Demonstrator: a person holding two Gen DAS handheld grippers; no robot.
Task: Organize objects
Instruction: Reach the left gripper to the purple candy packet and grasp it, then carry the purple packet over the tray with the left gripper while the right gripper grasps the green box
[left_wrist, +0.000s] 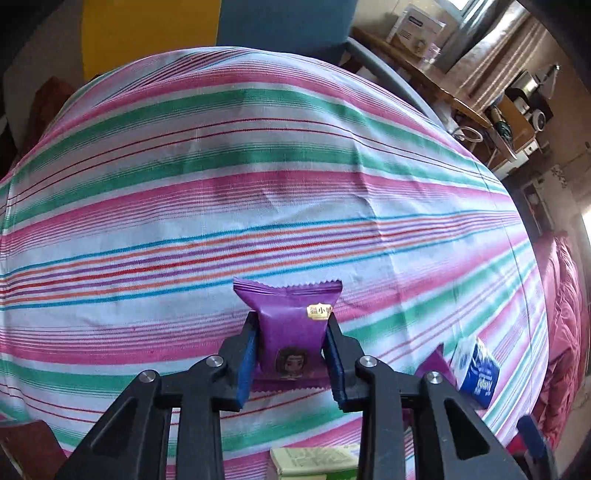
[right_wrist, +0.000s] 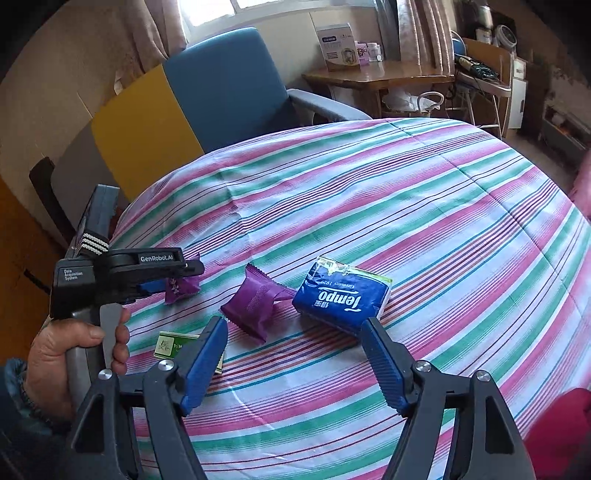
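My left gripper (left_wrist: 292, 321) is shut on a purple snack packet (left_wrist: 291, 332), its blue pads pressing both sides just above the striped cloth (left_wrist: 258, 184). The right wrist view shows that gripper (right_wrist: 184, 277) from the side, held by a hand (right_wrist: 62, 350), with the packet (right_wrist: 181, 288) in it. A second purple packet (right_wrist: 255, 302) lies on the cloth beside a blue tissue pack (right_wrist: 343, 295). My right gripper (right_wrist: 295, 325) hangs open just in front of these two, with nothing between its fingers. A small green and white box (right_wrist: 173, 343) lies by its left finger.
A blue and yellow chair (right_wrist: 207, 92) stands behind the striped table. A wooden side table (right_wrist: 380, 77) with a white box is at the back right. Red bedding (left_wrist: 565, 314) lies off the table's right edge. The tissue pack (left_wrist: 476, 373) and green box (left_wrist: 314, 461) sit near my left gripper.
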